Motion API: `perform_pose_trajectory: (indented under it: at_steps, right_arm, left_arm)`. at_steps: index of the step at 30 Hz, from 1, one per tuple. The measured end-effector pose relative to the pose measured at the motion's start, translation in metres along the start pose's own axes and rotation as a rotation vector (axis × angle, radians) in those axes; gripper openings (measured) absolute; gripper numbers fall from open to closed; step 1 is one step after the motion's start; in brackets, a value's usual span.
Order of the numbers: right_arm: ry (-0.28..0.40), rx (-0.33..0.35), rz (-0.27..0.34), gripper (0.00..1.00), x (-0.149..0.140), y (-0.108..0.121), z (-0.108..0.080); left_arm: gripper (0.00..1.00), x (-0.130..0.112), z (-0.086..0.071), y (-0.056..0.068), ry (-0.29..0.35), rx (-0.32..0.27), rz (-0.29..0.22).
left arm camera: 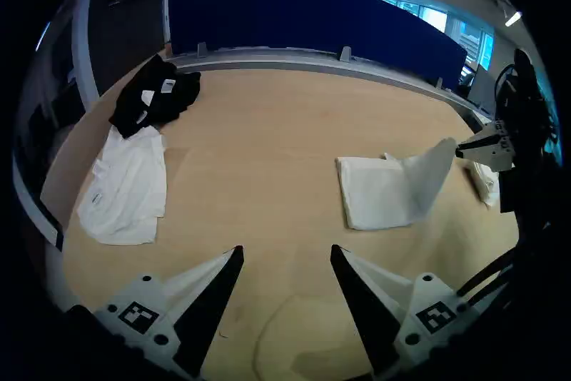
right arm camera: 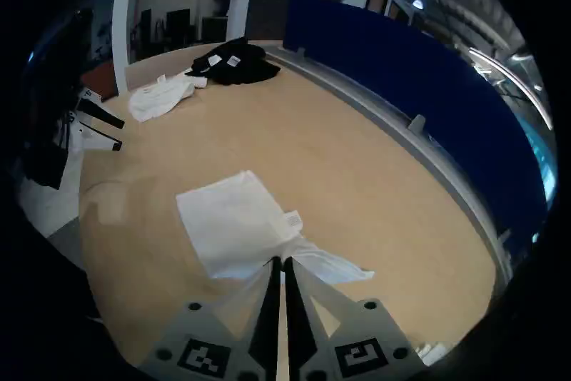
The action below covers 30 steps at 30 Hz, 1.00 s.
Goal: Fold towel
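A white towel [left arm camera: 382, 195] lies on the wooden table [left arm camera: 285, 131], folded flat over most of its area. My right gripper [right arm camera: 280, 267] is shut on the towel's [right arm camera: 235, 220] near edge, and in the left gripper view that gripper [left arm camera: 462, 150] holds the right edge lifted into a raised flap. A small label shows on the cloth close to the pinch. My left gripper [left arm camera: 285, 263] hovers open over bare table, short of the towel and holding nothing. In the right gripper view it [right arm camera: 120, 135] shows at the far left, beyond the table's edge.
A second white cloth [left arm camera: 128, 181] lies at the table's left side, with a black garment [left arm camera: 157, 92] behind it. Another white cloth [left arm camera: 487, 183] sits by the right edge. A blue divider [left arm camera: 307, 17] runs along the far side. Bare wood separates the towel from the left pile.
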State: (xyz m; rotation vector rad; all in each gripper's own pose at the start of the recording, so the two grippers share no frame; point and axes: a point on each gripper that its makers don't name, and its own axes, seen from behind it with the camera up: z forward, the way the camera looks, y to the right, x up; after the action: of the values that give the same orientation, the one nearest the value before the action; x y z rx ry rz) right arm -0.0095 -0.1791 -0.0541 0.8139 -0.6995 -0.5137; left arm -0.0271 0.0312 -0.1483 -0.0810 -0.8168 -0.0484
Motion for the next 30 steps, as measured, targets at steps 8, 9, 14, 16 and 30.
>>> perform_pose_trajectory:
  at_steps: [8, 9, 14, 16, 30]
  right_arm:
    - [0.009, 0.047, -0.045, 0.04, 0.027, -0.019, 0.022]
    - [0.011, 0.056, -0.052, 0.04, 0.031, -0.023, 0.025]
    - [0.01, 0.112, -0.097, 0.04, 0.045, -0.054, 0.047]
    - [0.007, 0.137, -0.111, 0.04, 0.048, -0.067, 0.058]
    - [-0.076, 0.259, -0.122, 0.04, 0.033, -0.13, 0.129]
  left_arm:
    - [0.9, 0.002, -0.017, -0.014, 0.019, 0.023, -0.005]
    - [0.9, 0.002, -0.021, -0.016, 0.022, 0.026, -0.007]
    - [0.9, 0.002, -0.038, -0.025, 0.038, 0.039, -0.02]
    - [0.9, 0.001, -0.044, -0.03, 0.044, 0.047, -0.025]
    - [0.9, -0.011, -0.061, -0.048, 0.062, 0.081, -0.066]
